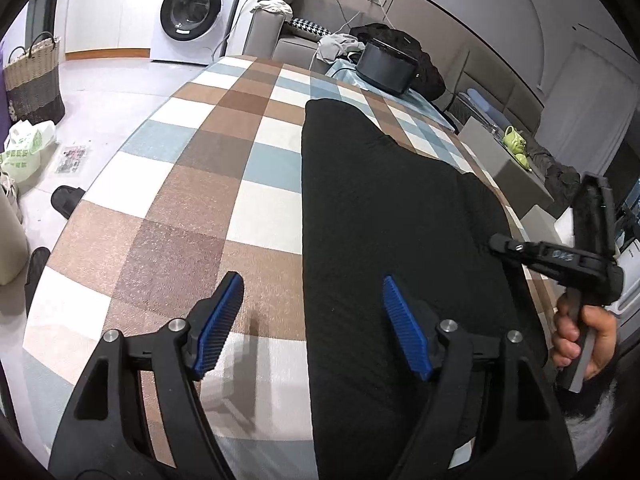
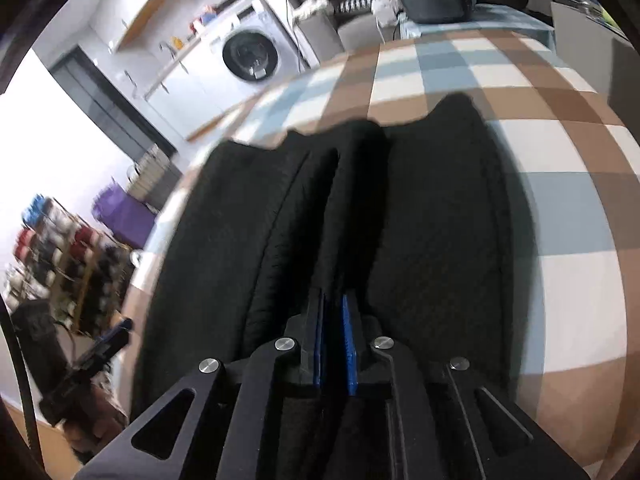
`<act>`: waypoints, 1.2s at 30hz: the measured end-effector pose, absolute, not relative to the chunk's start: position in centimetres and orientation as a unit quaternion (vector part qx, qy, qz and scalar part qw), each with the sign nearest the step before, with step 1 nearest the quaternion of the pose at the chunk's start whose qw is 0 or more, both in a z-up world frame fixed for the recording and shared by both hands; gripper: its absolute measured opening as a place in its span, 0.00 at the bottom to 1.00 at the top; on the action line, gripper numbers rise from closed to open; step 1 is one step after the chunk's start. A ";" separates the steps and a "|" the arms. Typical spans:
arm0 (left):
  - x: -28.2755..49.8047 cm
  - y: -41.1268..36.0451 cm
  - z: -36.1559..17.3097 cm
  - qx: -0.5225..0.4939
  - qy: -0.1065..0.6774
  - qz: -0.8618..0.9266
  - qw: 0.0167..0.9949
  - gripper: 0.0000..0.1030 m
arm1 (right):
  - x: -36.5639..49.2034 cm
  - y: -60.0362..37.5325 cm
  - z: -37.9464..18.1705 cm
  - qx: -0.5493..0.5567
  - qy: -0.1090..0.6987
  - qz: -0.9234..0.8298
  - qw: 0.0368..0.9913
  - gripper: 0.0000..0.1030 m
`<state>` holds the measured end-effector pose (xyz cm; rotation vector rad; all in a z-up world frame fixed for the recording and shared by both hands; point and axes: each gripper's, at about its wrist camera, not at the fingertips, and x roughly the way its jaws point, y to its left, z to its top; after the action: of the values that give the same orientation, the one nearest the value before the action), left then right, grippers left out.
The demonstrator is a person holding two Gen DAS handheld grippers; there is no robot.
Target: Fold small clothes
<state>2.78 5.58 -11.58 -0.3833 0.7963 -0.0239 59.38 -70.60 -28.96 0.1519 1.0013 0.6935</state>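
On the table:
Table: a checked cloth (image 1: 224, 168) of brown, white and pale blue squares covers the table.
Garment: a black garment (image 1: 384, 216) lies flat along the right half of the cloth in the left wrist view, its long edge running away from the camera; in the right wrist view its near part is gathered into lengthwise ridges.
Left tool: the left tool (image 1: 314, 292) hangs above the garment's left edge with its blue pads (image 1: 218, 328) spread wide; one pad is over the bare cloth, the other over the black fabric, and nothing is pinched between them.
Right tool: the right tool (image 2: 334, 312) has its blue pads pressed nearly together on a raised fold of the black garment; the picture is blurred.
Right hand: a hand (image 1: 580, 336) grips the right tool's handle at the table's right edge.
Room: a washing machine (image 1: 196, 12) and a woven basket (image 1: 34, 76) stand beyond the table.
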 end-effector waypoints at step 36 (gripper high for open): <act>-0.1 4.0 -12.4 -0.144 0.416 -0.085 0.894 0.70 | 53.8 -70.0 -29.2 0.061 0.482 0.464 0.740 0.39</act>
<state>-0.09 3.99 -12.37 -0.2987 0.8621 -0.1769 53.80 -70.01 -29.18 0.1342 1.0583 1.0184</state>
